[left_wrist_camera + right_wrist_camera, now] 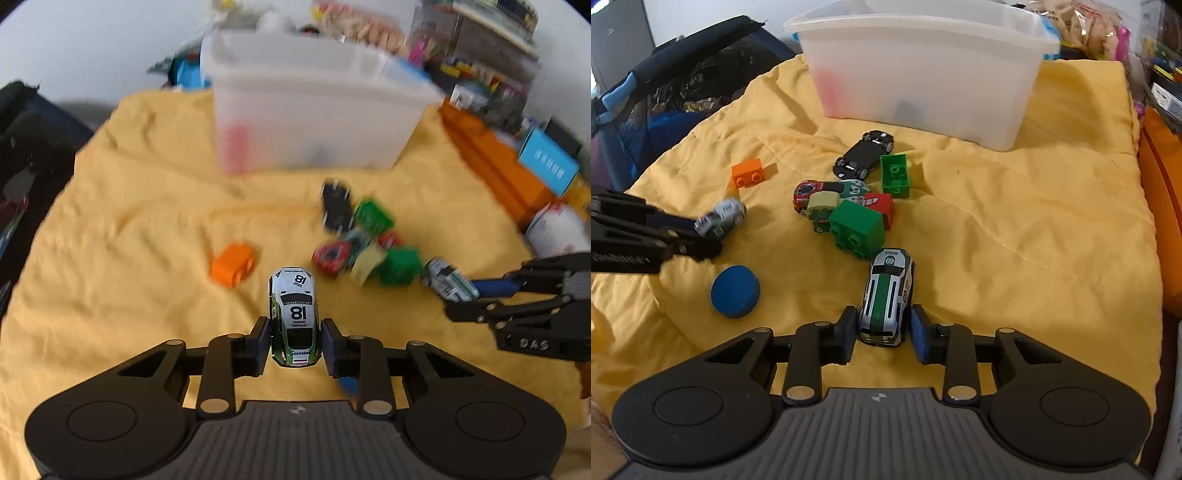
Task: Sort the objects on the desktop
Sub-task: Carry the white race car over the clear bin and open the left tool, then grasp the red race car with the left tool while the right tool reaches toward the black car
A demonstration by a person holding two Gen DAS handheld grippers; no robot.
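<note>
Our left gripper (294, 341) holds a small white-and-green toy race car numbered 18 (294, 314), pads narrow against its sides, above the wrinkled yellow cloth (129, 240).

Our right gripper (882, 334) has a silver toy car with a green stripe, numbered 69 (886, 295), between its pads; the left pad looks to be touching, but a thin gap shows on the right, so we cannot tell if it is gripped. The car rests on the cloth.

Ahead lies a loose pile: large green plastic building block (857, 229), red block (882, 206), upturned black toy car (864, 153), smaller green block (895, 175). An orange block (748, 173) and a blue round disc (735, 291) lie apart to the left. A translucent white plastic bin (923, 74) stands beyond.
</note>
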